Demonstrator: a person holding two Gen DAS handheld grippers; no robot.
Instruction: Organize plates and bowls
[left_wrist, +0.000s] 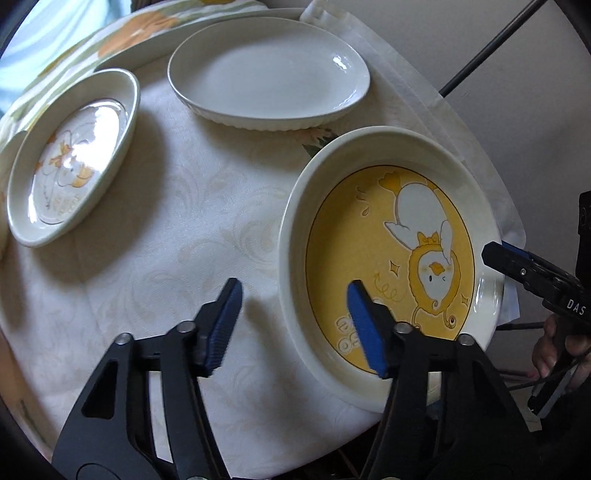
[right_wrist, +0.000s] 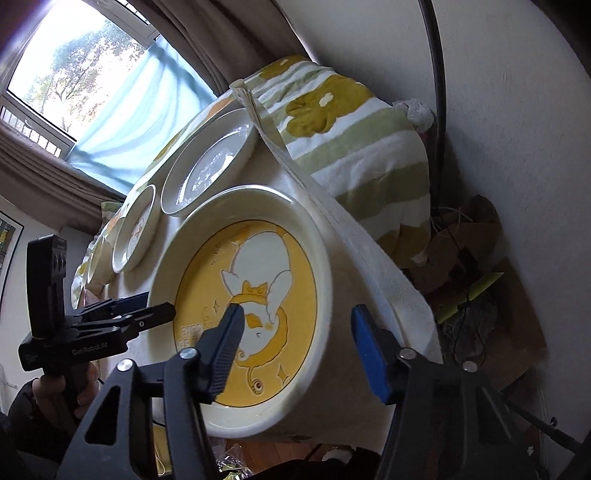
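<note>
Currently at the grasp step on the yellow dish (left_wrist: 391, 266), lower right of the left wrist view. Left gripper (left_wrist: 295, 325) is wide, near rim between its fingers, not clamped. White oval dish (left_wrist: 269, 70) sits top centre, small printed dish (left_wrist: 74, 158) at left.

Right wrist view: right gripper (right_wrist: 299, 350) also wide, straddling the opposite rim at lower centre; contact unclear, probably none. Next: close both, lift level.

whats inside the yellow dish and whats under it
Inside the yellow dish only its printed cartoon shows, no food or other dish. It sits on the white tablecloth; anything directly beneath its base is hidden.
</note>
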